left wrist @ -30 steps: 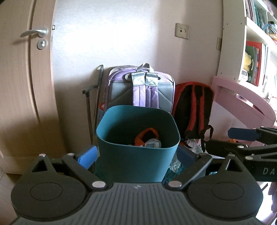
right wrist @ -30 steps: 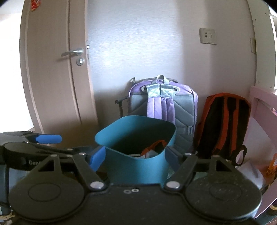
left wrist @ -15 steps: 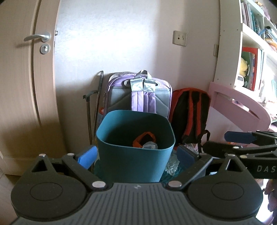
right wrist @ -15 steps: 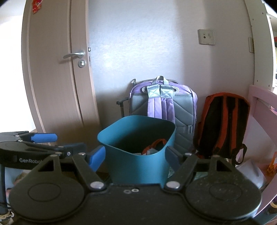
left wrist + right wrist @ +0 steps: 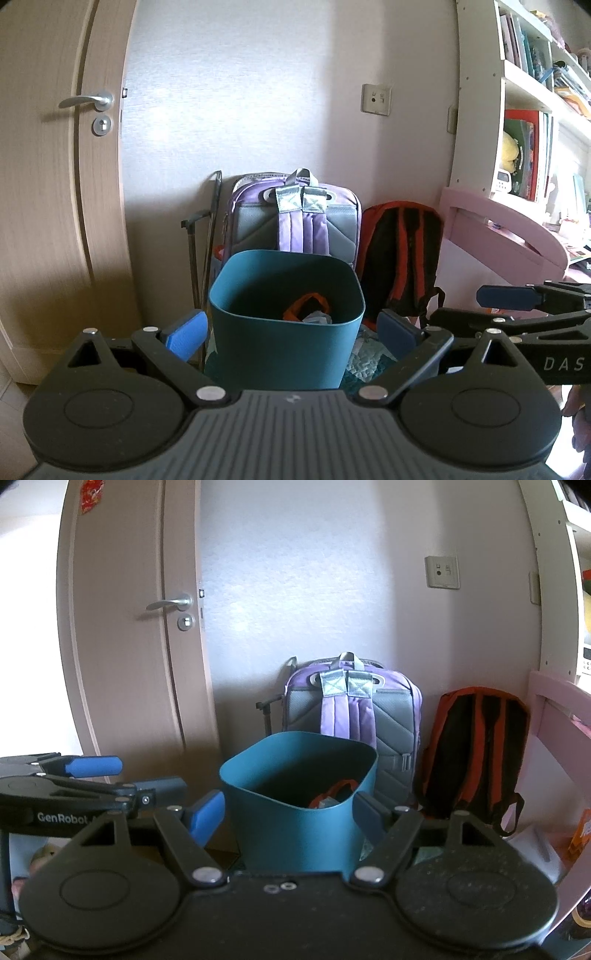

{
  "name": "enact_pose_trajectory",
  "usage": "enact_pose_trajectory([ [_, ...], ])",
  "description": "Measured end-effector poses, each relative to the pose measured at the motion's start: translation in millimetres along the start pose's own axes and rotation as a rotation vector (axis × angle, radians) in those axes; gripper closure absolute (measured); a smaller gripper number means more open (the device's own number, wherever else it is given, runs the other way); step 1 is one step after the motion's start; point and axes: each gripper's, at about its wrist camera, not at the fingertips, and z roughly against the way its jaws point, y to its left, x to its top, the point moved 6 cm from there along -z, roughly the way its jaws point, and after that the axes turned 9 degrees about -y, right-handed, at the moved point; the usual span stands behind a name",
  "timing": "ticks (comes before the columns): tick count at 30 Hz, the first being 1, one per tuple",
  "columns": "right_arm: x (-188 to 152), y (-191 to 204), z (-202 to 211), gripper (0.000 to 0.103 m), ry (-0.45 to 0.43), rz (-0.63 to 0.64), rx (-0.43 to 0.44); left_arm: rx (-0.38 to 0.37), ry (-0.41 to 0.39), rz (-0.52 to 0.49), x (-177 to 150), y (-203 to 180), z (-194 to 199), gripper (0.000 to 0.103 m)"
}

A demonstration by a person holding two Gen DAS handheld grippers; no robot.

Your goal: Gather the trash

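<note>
A teal bin (image 5: 284,354) stands on the floor ahead of both grippers; it also shows in the right wrist view (image 5: 295,830). Inside it lie an orange scrap (image 5: 306,308) and some pale crumpled trash (image 5: 316,318); the orange scrap also shows in the right wrist view (image 5: 334,792). My left gripper (image 5: 290,332) is open and empty, its fingers wide either side of the bin, short of it. My right gripper (image 5: 290,814) is open and empty too, likewise short of the bin. Each gripper shows side-on in the other's view, the right one (image 5: 517,310) and the left one (image 5: 74,786).
A purple backpack (image 5: 295,218) and an orange-black backpack (image 5: 402,251) lean on the wall behind the bin. A closed door (image 5: 55,184) is at left. A pink desk (image 5: 509,236) and a white bookshelf (image 5: 524,110) are at right. A quilted cloth (image 5: 364,360) lies by the bin.
Both grippers have pulled back and risen away from the bin, which now looks smaller and lower in both views. Both stay open and empty.
</note>
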Motion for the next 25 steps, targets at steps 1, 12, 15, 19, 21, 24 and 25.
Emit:
enact_pose_trajectory([
  [1,0.1,0.2,1.2,0.027,-0.002,-0.001,0.0,-0.001,0.0,0.003,0.0,0.0,0.4,0.004],
  [12,-1.9,0.4,3.4,0.027,-0.002,-0.001,-0.003,0.015,-0.007,-0.001,-4.4,-2.5,6.4,0.004],
  [15,-4.1,-0.2,2.3,0.027,0.002,-0.009,-0.001,0.021,-0.004,-0.001,-6.2,-2.7,6.0,0.004],
  [19,-8.2,-1.4,0.2,0.027,0.01,-0.009,-0.002,0.03,0.004,0.004,-10.1,-2.6,3.7,0.004],
  [21,-11.0,-1.0,-1.7,0.027,0.015,-0.008,-0.003,0.034,0.009,0.005,-12.7,-1.9,1.5,0.004],
  [24,-16.0,-0.8,-4.4,0.027,0.025,-0.01,-0.002,0.032,0.018,0.008,-17.3,0.5,-1.4,0.004],
  [25,-17.8,-0.2,-5.2,0.027,0.028,-0.01,-0.001,0.029,0.023,0.011,-19.2,1.7,-3.2,0.004],
])
